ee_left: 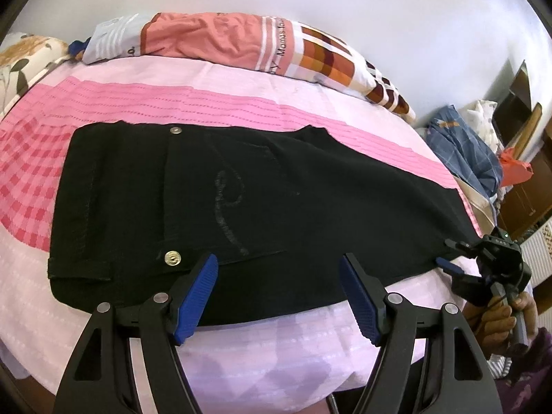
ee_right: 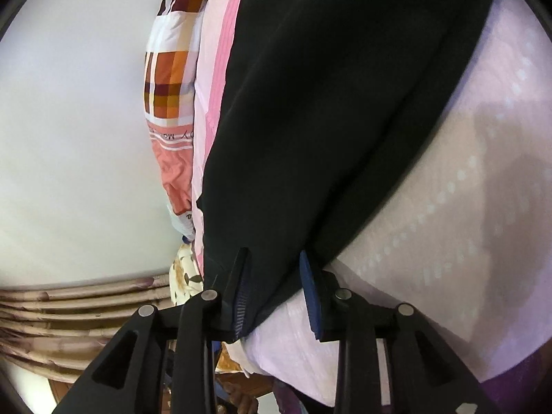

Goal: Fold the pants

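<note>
Black pants [ee_left: 241, 200] lie flat across the pink bed, waist at the left with two metal buttons [ee_left: 172, 258]. My left gripper [ee_left: 279, 276] is open, hovering over the near edge of the pants, holding nothing. My right gripper [ee_left: 448, 258] shows at the right end of the pants, held by a hand. In the right wrist view the right gripper [ee_right: 276, 269] has its blue pads [ee_right: 310, 296] on either side of the black pants [ee_right: 345, 103] edge; the pads stand apart with the cloth bunched between them.
The pink checked bedsheet [ee_left: 138, 96] covers the bed. A rolled patterned quilt [ee_left: 241, 41] lies along the far wall. A floral pillow [ee_left: 24, 55] is at far left. Piled clothes [ee_left: 465, 151] and wooden furniture stand at right. A curtain [ee_right: 69, 314] shows in the right wrist view.
</note>
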